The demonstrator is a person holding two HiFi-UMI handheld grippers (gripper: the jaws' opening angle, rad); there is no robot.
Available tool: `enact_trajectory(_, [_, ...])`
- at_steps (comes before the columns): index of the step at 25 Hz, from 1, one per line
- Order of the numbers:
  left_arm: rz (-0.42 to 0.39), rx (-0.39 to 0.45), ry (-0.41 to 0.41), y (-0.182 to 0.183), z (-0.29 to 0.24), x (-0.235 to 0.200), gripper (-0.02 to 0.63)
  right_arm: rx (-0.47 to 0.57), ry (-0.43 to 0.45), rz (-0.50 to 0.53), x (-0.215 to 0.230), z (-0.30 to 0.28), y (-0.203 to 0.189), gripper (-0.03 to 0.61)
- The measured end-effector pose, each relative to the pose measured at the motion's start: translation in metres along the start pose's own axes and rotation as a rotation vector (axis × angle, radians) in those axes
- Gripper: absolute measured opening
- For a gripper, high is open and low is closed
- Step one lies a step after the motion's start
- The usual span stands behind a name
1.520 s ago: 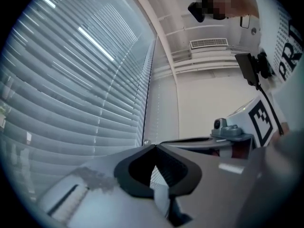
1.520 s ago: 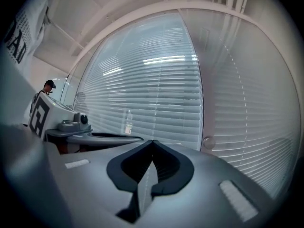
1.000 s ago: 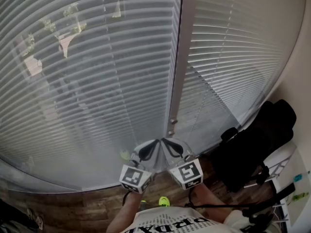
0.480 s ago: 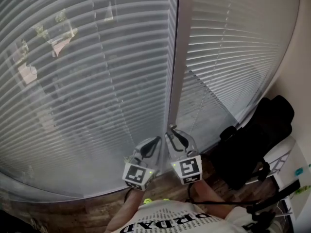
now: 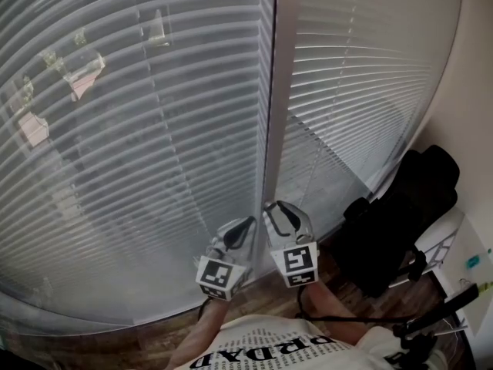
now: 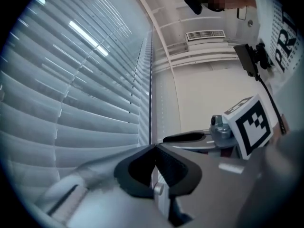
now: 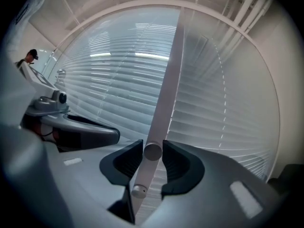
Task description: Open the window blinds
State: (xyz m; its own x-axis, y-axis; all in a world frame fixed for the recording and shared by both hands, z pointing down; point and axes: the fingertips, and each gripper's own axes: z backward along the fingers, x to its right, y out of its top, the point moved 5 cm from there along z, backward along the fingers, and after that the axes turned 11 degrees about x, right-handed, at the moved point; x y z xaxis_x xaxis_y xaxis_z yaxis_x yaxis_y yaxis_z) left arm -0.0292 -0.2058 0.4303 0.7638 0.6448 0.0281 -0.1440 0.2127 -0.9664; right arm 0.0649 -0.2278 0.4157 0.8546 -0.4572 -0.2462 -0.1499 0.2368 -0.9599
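We find the window blinds (image 5: 154,129) hanging full length across the glass, slats (image 7: 213,118) lying near flat-closed with only dim outside shapes showing through the left panel. We judge the task not accomplished. The tilt wand (image 7: 164,99) hangs between the two panels. The right gripper (image 7: 152,148) is closed onto the wand's lower end, one pad on each side and the round tip just proud of the jaws. The left gripper (image 6: 154,147) has its jaw tips pressed together with nothing between them, and it sits just beside the right one, low against the blind. Risks noted: the hold is at the very end of the wand, so a downward pull rather than a twist could let it slide out. Twisting in the wrong direction would merely close the slats the other way. The idle left gripper, being so near, could catch the slats and bend them. A black office chair (image 5: 416,206) stands close on the right and limits elbow room. No container of any kind is in view.
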Motion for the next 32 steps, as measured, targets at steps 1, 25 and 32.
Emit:
enact_trajectory(1, [0.003,-0.002,0.000,-0.001,-0.001,0.000,-0.006,-0.006,0.002,0.003,0.001,-0.001,-0.001,0.137])
enact_trajectory(25, [0.018,-0.008,0.006,-0.010,-0.002,-0.005,-0.006,-0.014,0.004,-0.023,0.003,-0.012,-0.016,0.135])
enact_trajectory(32, [0.015,0.000,-0.006,-0.007,-0.001,-0.007,-0.007,-0.006,-0.017,-0.117,0.006,-0.012,-0.017,0.133])
